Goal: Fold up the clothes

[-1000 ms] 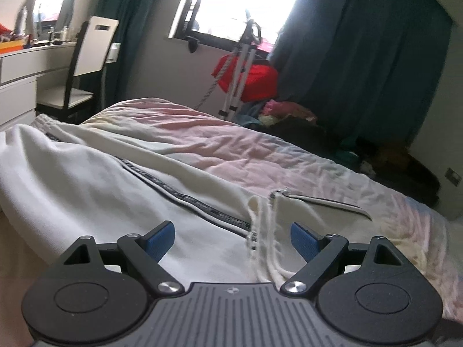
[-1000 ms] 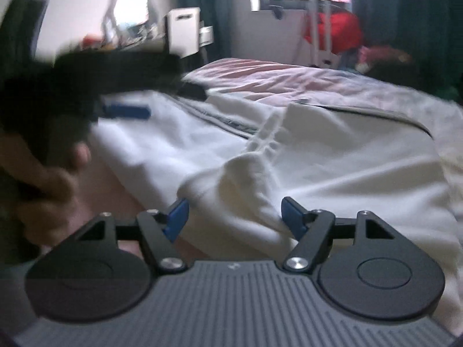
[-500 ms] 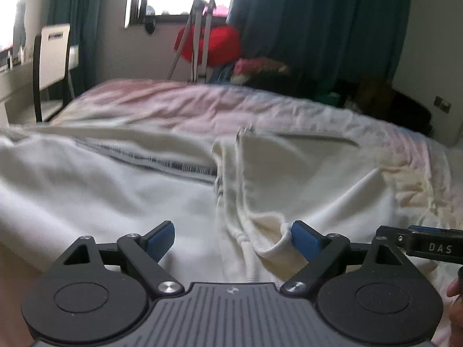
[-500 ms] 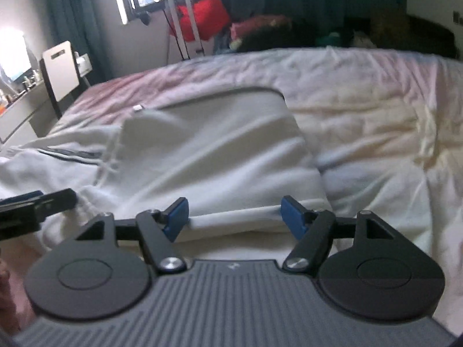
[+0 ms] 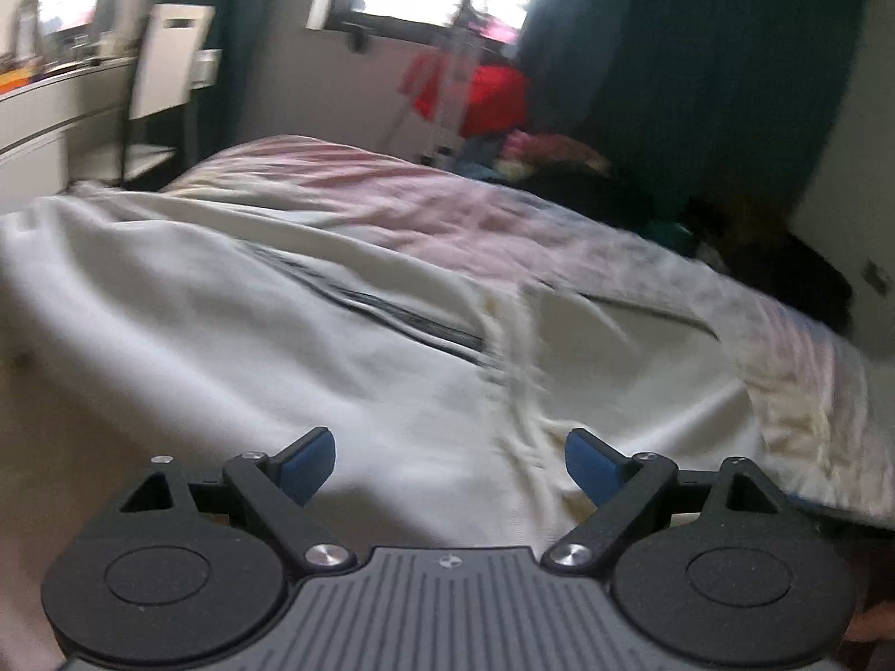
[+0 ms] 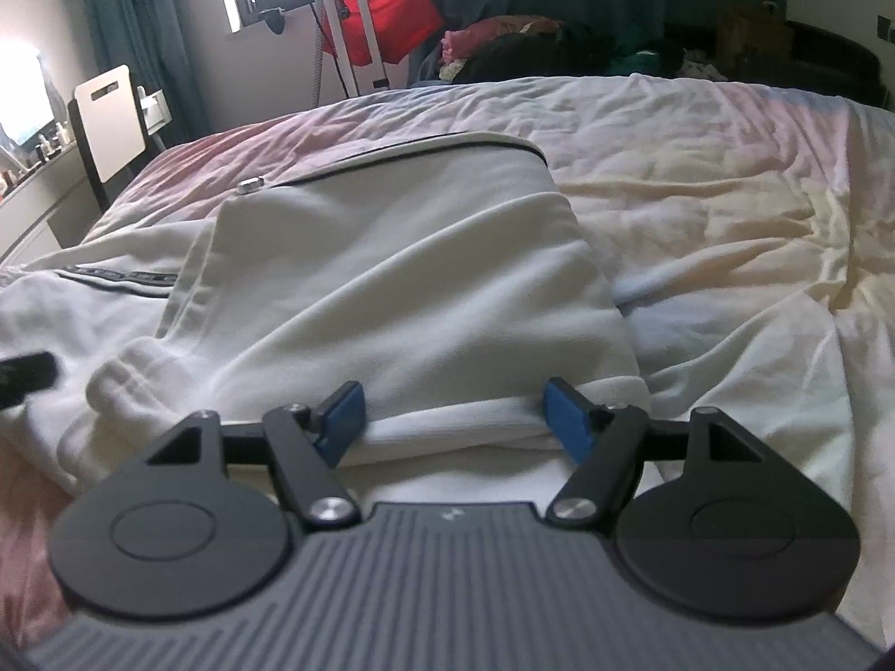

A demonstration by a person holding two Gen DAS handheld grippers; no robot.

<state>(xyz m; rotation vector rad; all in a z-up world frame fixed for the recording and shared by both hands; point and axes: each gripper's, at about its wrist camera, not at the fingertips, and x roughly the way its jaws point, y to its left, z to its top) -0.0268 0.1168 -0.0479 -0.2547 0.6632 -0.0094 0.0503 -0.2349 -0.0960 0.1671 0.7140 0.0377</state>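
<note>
A white garment with a dark striped trim (image 5: 251, 346) lies spread on the bed; in the right wrist view (image 6: 403, 291) its folded part with a dark-edged hem and a metal snap faces me. My left gripper (image 5: 447, 464) is open and empty, just above the cloth near a ribbed seam. My right gripper (image 6: 456, 414) is open, its blue pads on either side of the garment's near folded edge, not closed on it. The left gripper's tip (image 6: 22, 372) shows blurred at the left edge of the right wrist view.
The bed has a crumpled pink-and-cream sheet (image 6: 727, 212). Beyond it stand a white chair (image 6: 109, 123) by a desk, a metal stand with a red bag (image 6: 386, 17) under the window, dark curtains and a heap of clothes (image 6: 531, 45).
The left gripper has swung back to the left, blurring its view. The right gripper has stayed at the garment's folded edge, slightly closer. Both stay open.
</note>
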